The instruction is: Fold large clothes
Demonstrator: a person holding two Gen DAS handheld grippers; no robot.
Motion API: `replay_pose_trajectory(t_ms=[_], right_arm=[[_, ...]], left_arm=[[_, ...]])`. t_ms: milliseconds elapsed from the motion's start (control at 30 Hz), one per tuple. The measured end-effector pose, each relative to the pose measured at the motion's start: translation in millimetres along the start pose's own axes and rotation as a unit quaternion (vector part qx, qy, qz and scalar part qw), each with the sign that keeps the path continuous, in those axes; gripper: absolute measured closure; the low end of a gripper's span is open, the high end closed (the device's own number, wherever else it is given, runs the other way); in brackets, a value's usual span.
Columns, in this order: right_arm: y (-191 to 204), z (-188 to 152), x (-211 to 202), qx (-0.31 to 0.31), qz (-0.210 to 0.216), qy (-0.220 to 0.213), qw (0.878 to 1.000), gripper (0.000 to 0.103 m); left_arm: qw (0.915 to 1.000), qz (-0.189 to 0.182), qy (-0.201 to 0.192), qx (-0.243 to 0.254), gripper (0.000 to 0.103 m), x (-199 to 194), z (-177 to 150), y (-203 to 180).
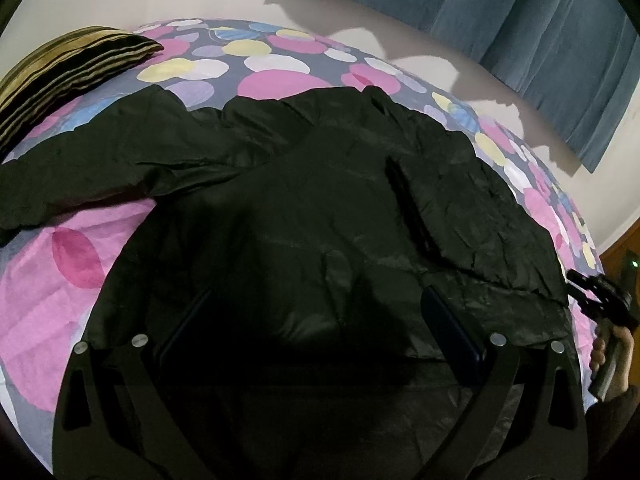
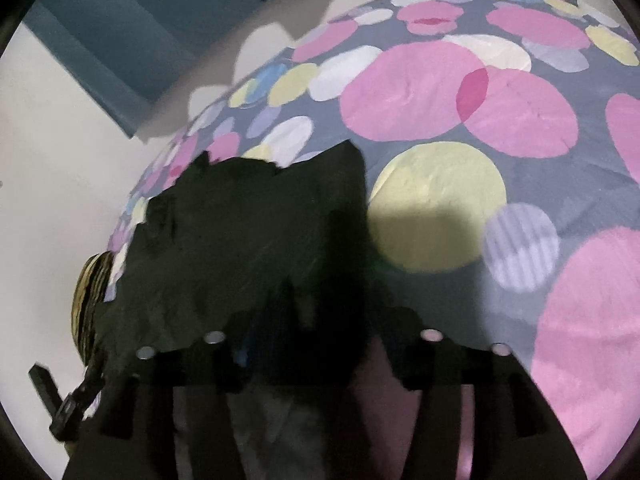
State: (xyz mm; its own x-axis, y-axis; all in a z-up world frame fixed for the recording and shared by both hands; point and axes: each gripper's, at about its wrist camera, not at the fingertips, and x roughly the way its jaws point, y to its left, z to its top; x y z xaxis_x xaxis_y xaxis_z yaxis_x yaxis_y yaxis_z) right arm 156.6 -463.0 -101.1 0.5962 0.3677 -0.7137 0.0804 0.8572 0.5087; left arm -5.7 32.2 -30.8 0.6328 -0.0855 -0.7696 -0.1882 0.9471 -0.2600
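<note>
One large black puffy jacket of shiny crinkled fabric (image 1: 320, 200) lies spread across a bed sheet printed with pink, yellow, white and blue circles on grey (image 1: 60, 280), one sleeve stretched out to the left in the left wrist view. There are no containers in sight — only the bed and what lies on it. One striped gold-and-black cushion (image 1: 68, 68) sits at the far left corner of the sheet, apart from the jacket. One blue curtain (image 1: 540, 40) hangs on the white wall behind. The left gripper (image 1: 316, 340) hovers over the jacket's lower body, its two dark fingers standing wide apart with only the cloth's surface below them, nothing pinched. The right gripper (image 2: 316, 340) is at the jacket's edge, partly open; a flap of black cloth rises between its fingers, yet blur and darkness hide whether the pads press on it. The person's hand (image 1: 612, 356) holds that gripper's handle at the right edge.
</note>
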Motion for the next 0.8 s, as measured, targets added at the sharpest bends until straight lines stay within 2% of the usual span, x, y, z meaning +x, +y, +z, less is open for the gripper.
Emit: replay_pose_trajectory(t_ms=[167,300,433,800], right_arm=[[15.4,-31.0,-21.7,-0.018,0.035,0.012,0.999,0.046],[21.5,-55.8,-23.2,-0.021,0.056,0.048,0.997,0.046],[23.5,-75.3,-15.8,-0.033,0.037,0.075,0.996,0.043],[23.3,-80.4,-5.7,-0.031,0.049,0.077,0.995,0.034]], left_arm=[[1.0000,0.000,0.000,0.000,0.002,-0.7,-0.1,-0.2],[1.0000,0.001,0.000,0.002,0.002,-2.9,-1.2,0.4],[1.0000,0.004,-0.005,-0.003,0.002,-8.5,-1.8,6.4],[0.9985,0.034,-0.025,-0.034,0.002,-38.8,-2.8,54.3]])
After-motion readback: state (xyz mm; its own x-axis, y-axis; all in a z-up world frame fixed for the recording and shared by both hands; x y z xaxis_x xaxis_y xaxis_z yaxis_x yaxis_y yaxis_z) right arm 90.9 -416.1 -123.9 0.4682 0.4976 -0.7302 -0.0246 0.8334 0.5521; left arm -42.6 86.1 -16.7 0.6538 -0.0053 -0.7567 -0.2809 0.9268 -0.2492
